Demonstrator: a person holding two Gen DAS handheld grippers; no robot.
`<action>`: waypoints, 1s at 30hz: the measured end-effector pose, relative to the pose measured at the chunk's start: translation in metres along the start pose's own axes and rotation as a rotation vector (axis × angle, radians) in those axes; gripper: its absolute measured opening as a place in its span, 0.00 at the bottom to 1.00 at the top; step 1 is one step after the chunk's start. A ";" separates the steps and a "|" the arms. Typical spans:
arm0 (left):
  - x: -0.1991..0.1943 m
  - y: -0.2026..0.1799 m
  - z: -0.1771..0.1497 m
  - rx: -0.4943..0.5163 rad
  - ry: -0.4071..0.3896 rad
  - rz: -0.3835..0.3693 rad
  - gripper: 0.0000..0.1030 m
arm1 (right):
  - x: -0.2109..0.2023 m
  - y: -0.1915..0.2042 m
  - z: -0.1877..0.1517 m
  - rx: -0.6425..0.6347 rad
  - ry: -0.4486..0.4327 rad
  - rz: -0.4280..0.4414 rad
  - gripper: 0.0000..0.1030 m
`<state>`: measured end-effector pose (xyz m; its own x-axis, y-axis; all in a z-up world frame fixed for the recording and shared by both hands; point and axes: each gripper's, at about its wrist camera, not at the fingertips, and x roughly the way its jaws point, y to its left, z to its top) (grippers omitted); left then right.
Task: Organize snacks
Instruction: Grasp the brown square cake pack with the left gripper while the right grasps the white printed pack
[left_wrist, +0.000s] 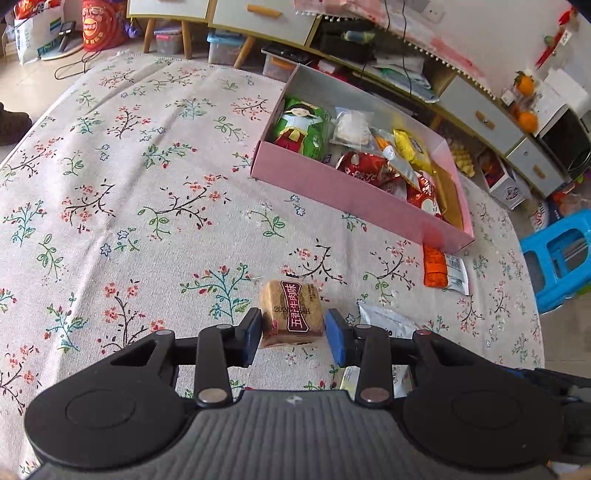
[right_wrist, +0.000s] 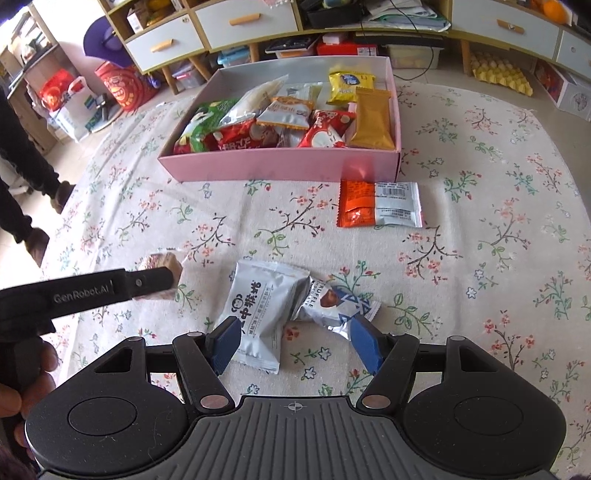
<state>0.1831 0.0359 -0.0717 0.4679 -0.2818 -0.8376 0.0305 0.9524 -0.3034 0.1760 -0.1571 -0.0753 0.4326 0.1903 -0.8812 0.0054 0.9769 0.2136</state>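
Observation:
My left gripper (left_wrist: 293, 338) is shut on a small brown square cake in clear wrap with a dark red label (left_wrist: 291, 310), just above the flowered cloth. From the right wrist view that same gripper (right_wrist: 147, 284) comes in from the left with the cake (right_wrist: 162, 260) at its tip. My right gripper (right_wrist: 295, 345) is open, its blue pads on either side of a grey-white packet (right_wrist: 266, 302) and a silver truffle packet (right_wrist: 336, 302) lying on the cloth. An orange-and-silver packet (right_wrist: 378, 203) lies before the pink box (right_wrist: 277, 164), which holds several snacks.
The pink box (left_wrist: 351, 192) sits at the cloth's far side, the orange-and-silver packet (left_wrist: 443, 267) by its near corner. A blue stool (left_wrist: 561, 258) stands off the right edge. Low cabinets (right_wrist: 243, 18) run along the back. A person's legs (right_wrist: 22, 184) stand at left.

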 end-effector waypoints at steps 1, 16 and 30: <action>-0.001 0.000 0.000 0.000 -0.002 -0.001 0.34 | 0.001 0.002 -0.001 -0.007 -0.001 -0.002 0.64; -0.003 0.006 0.003 -0.028 -0.006 -0.002 0.34 | 0.020 0.025 -0.006 -0.063 -0.016 -0.003 0.64; -0.008 0.017 0.008 -0.053 -0.016 0.011 0.34 | 0.049 0.055 -0.017 -0.131 -0.055 -0.042 0.61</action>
<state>0.1872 0.0556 -0.0666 0.4818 -0.2692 -0.8339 -0.0217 0.9477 -0.3185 0.1826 -0.0928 -0.1143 0.4833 0.1466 -0.8631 -0.0915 0.9889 0.1167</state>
